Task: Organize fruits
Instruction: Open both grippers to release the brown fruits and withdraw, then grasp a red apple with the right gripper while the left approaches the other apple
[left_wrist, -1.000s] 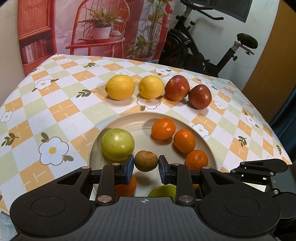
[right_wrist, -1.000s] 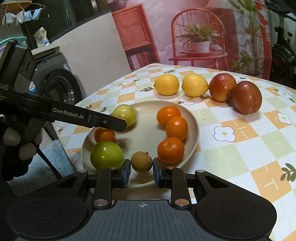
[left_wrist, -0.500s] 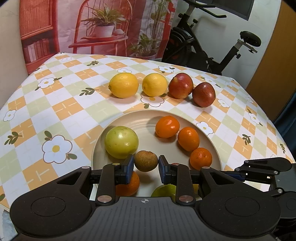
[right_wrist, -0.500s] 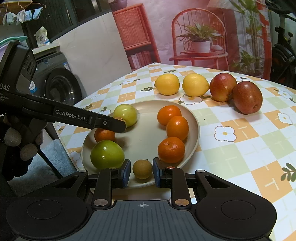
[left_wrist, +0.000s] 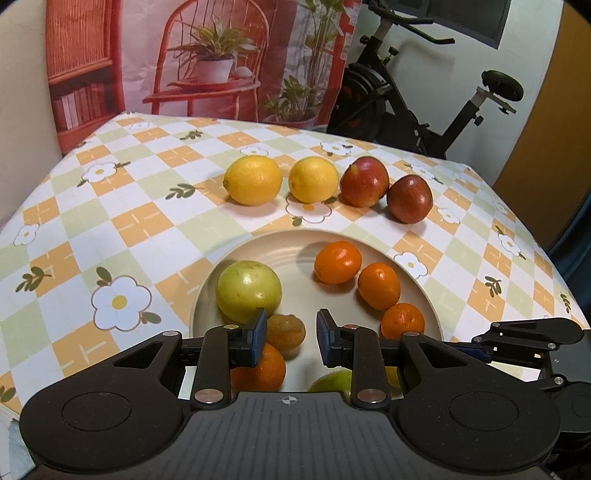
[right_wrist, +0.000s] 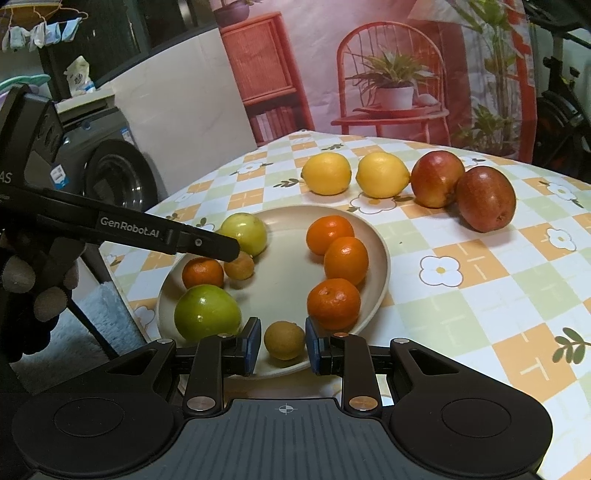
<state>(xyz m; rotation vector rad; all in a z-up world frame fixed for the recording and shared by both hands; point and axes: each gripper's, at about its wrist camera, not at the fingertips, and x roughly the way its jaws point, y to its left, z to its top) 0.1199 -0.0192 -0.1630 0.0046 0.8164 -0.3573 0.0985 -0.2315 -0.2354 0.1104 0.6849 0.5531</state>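
On the tabletop, two lemons and two apples are already lined up behind the plate, where the oranges, two green fruits and two small brown fruits are left to be sorted. The right gripper is held low at the near rim with its jaws narrow, and one small brown fruit is framed between the pads but does not appear to be pressed. The left gripper is also kept narrow and empty; the other brown fruit is seen just beside its left pad, not between the pads.

A slip is judged the main risk: a small, round fruit so close to the rim could be squeezed out sideways and rolled off the plate if the pads are closed off-centre. The near green fruit could be nudged by the right gripper's left pad. With both grippers crowded over one plate, a collision could also be caused.
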